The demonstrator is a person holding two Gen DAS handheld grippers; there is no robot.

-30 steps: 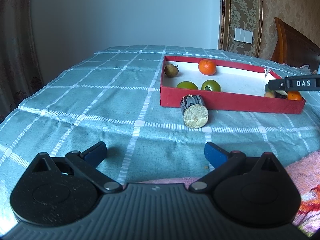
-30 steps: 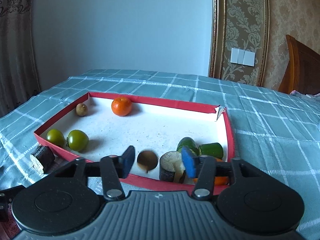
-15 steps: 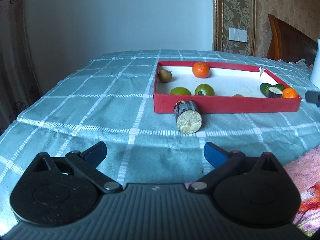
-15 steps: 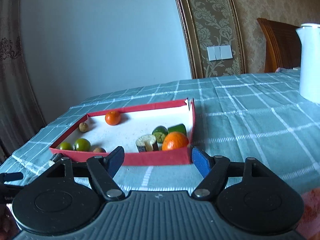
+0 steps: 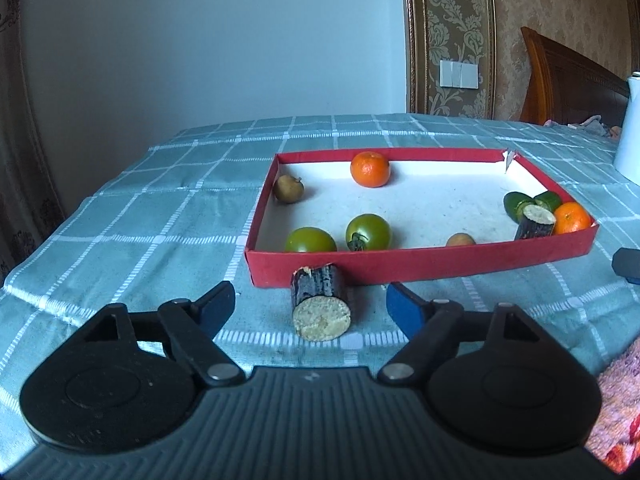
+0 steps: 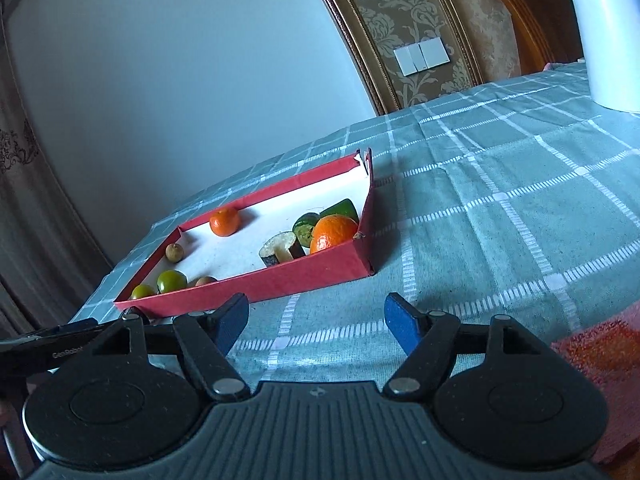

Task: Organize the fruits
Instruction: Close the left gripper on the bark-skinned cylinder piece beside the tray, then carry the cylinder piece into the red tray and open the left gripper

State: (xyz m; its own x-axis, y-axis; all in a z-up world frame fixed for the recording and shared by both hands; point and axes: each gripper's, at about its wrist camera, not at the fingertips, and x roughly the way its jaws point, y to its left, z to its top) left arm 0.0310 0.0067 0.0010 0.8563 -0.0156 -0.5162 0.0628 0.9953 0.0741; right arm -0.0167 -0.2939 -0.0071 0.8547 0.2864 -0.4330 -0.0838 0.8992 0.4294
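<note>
A red tray [image 5: 420, 265] with a white floor holds two oranges [image 5: 370, 169], two green tomatoes [image 5: 368, 232], small brown fruits [image 5: 288, 189], green pieces [image 5: 520, 201] and a dark cut stick [image 5: 534, 222]. A second dark stick piece [image 5: 320, 306] lies on the cloth just outside the tray's front wall. My left gripper [image 5: 310, 308] is open, its fingers on either side of that piece. My right gripper [image 6: 316, 320] is open and empty, in front of the tray [image 6: 304, 276].
A green checked cloth [image 5: 160, 216] covers the table. A white kettle [image 6: 600, 32] stands at the far right. A pink and red mat [image 6: 600, 352] lies at the near right edge. A wooden chair back [image 5: 568, 76] is behind the table.
My left gripper has moved forward toward the stick piece outside the tray. My right gripper has pulled back out of the tray, opened wider and swung right and tilted.
</note>
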